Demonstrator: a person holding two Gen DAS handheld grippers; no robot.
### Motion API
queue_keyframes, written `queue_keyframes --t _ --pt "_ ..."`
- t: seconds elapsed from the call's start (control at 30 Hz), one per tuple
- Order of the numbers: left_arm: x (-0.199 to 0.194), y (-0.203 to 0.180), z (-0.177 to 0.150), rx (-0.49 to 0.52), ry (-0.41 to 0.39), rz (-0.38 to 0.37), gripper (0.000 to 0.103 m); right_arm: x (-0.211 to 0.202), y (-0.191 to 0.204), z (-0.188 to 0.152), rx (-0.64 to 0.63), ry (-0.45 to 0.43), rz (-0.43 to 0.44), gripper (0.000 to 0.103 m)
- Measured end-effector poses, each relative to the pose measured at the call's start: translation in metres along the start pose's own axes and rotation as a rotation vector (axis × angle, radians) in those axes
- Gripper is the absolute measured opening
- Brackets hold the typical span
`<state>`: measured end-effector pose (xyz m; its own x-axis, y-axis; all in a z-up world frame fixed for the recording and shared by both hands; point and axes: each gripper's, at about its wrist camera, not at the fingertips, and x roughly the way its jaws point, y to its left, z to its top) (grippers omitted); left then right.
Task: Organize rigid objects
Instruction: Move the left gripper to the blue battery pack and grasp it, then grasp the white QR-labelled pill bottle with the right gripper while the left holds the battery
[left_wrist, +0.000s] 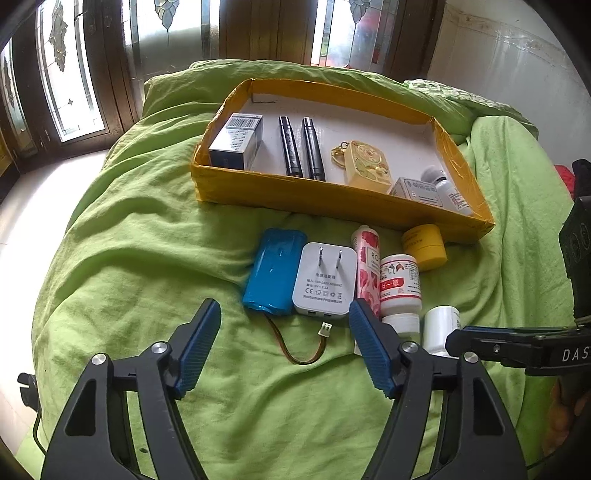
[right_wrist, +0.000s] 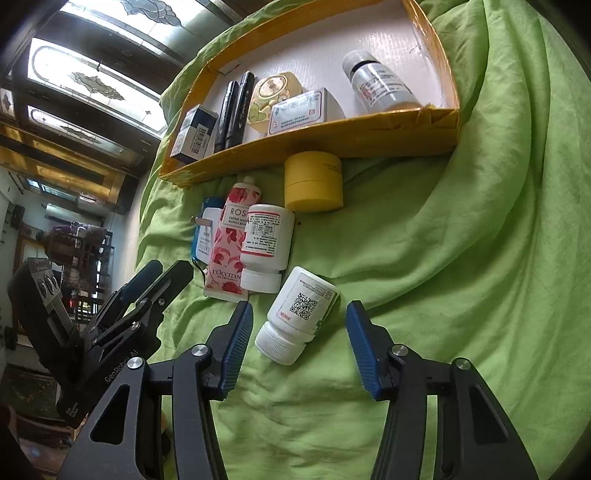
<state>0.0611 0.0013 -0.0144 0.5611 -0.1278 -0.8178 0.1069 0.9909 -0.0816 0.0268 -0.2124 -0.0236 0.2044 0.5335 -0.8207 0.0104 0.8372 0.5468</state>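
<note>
While my right gripper (right_wrist: 299, 341) hangs with jaws spread, not pinching, the white pill bottle (right_wrist: 297, 315) lies between them on the green sheet (right_wrist: 443, 258), cap toward me, long way tilted. My left gripper (left_wrist: 284, 347) is spread and empty, farther off. The bottle's underside is hidden.

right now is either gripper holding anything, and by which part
Nothing is held. The right gripper straddles a white bottle, pads apart from it; the left gripper is open.

A home bedroom: a bed (left_wrist: 155, 229) under a rumpled green sheet, dark wooden doors with leaded glass panes (left_wrist: 70, 74) behind, cluttered shelves (right_wrist: 79, 243) at far left.
</note>
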Motion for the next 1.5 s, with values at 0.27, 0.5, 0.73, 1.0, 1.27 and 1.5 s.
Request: queue_keyframes --t 0.27,0.5,0.73,1.0,1.27,1.5 --pt "0.016 0.014 -0.001 0.009 0.056 0.122 0.05 0.005 0.001 -0.005 -0.003 0.025 0.008 0.045" --pt "0.032 -0.006 -0.002 0.119 0.087 0.111 0.046 0.006 -0.004 -0.006 0.016 0.033 0.017 0.045" --pt "0.052 -0.001 0.016 0.077 0.089 0.06 0.046 0.008 -0.005 -0.006 0.016 0.037 0.009 0.045" --pt "0.057 0.003 0.02 0.041 0.088 0.038 0.037 0.009 -0.002 -0.006 -0.012 0.016 -0.021 0.04" --pt "0.032 0.003 -0.005 0.005 0.186 -0.016 0.034 0.005 -0.009 -0.006 0.027 0.018 0.013 0.037" --pt "0.029 -0.007 -0.012 0.03 0.184 -0.018 0.035 0.008 -0.01 -0.006 0.04 0.029 0.022 0.037"
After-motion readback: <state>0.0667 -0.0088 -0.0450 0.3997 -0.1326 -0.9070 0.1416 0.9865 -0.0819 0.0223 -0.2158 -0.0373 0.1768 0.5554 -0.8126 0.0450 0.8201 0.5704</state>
